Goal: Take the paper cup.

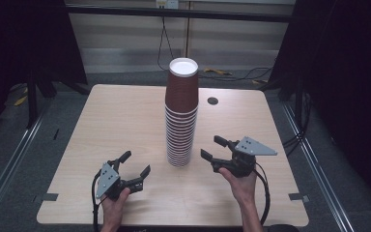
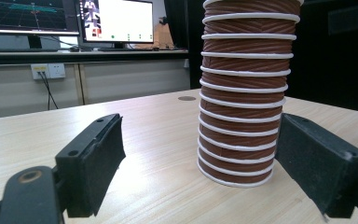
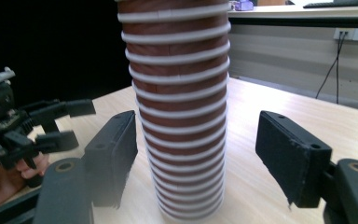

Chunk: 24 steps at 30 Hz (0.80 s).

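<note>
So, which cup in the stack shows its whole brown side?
The topmost cup, its white base facing up; the lower cups show just a white rim and a narrow brown strip.

Ribbed brown cup stack (image 1: 181, 116) with white rims; pale wood-grain table (image 1: 116, 125)

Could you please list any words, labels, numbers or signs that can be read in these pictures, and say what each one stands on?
No text can be read.
Stack of paper cups: plain brown ribbed walls and white rims, no print visible.
Monitors behind the table: windows and graphics show, but any writing is too small and blurred to read.
Table: bare wood grain, no label.
</note>
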Each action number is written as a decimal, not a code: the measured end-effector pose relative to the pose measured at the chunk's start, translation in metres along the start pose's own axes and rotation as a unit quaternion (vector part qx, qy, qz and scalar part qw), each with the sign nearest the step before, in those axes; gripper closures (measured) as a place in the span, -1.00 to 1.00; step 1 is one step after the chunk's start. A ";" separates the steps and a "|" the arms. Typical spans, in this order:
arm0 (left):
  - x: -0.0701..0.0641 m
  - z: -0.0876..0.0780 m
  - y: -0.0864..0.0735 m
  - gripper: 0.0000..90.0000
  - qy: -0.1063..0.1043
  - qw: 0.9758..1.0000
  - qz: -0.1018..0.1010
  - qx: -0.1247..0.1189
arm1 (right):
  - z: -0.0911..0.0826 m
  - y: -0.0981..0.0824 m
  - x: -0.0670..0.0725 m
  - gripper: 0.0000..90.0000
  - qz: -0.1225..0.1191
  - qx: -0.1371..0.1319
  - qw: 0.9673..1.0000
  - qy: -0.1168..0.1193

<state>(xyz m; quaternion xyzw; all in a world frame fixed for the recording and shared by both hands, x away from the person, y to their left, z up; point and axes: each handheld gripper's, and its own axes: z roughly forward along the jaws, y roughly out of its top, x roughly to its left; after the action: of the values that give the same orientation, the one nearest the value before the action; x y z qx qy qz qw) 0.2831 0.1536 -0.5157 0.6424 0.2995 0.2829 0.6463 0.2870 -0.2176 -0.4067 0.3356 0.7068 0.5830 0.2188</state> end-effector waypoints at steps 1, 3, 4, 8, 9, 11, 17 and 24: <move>0.000 0.000 0.000 -0.66 0.000 1.000 -0.001 0.000 | 0.000 0.004 0.000 -0.35 0.001 -0.004 1.000 0.006; 0.000 0.000 0.000 -0.66 0.000 1.000 -0.001 0.000 | 0.001 0.012 -0.001 -0.35 -0.005 -0.007 1.000 0.007; 0.000 0.000 0.000 -0.66 0.000 1.000 -0.001 0.000 | 0.001 0.016 -0.001 -0.35 -0.005 -0.008 1.000 0.009; 0.000 0.000 0.000 -0.66 -0.001 1.000 -0.001 0.000 | 0.002 0.030 -0.001 -0.35 -0.011 -0.005 1.000 0.018; 0.000 0.000 0.000 -0.65 -0.001 1.000 -0.001 0.000 | 0.003 0.034 -0.001 -0.35 -0.013 -0.005 1.000 0.019; 0.000 0.000 0.000 -0.66 -0.003 1.000 -0.002 -0.001 | 0.003 0.040 -0.001 -0.35 -0.013 -0.007 1.000 0.022; 0.000 0.000 0.000 -0.66 -0.006 1.000 -0.003 -0.002 | 0.004 0.058 -0.002 -0.36 -0.019 -0.009 0.999 0.032; -0.001 -0.001 0.000 -0.65 -0.005 1.000 -0.004 -0.001 | 0.007 0.076 -0.003 -0.40 -0.023 -0.015 0.999 0.047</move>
<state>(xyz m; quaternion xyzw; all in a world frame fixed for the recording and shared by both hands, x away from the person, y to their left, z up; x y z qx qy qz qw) 0.2823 0.1535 -0.5157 0.6417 0.2984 0.2777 0.6497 0.3105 -0.2078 -0.3348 0.2881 0.7149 0.6036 0.2041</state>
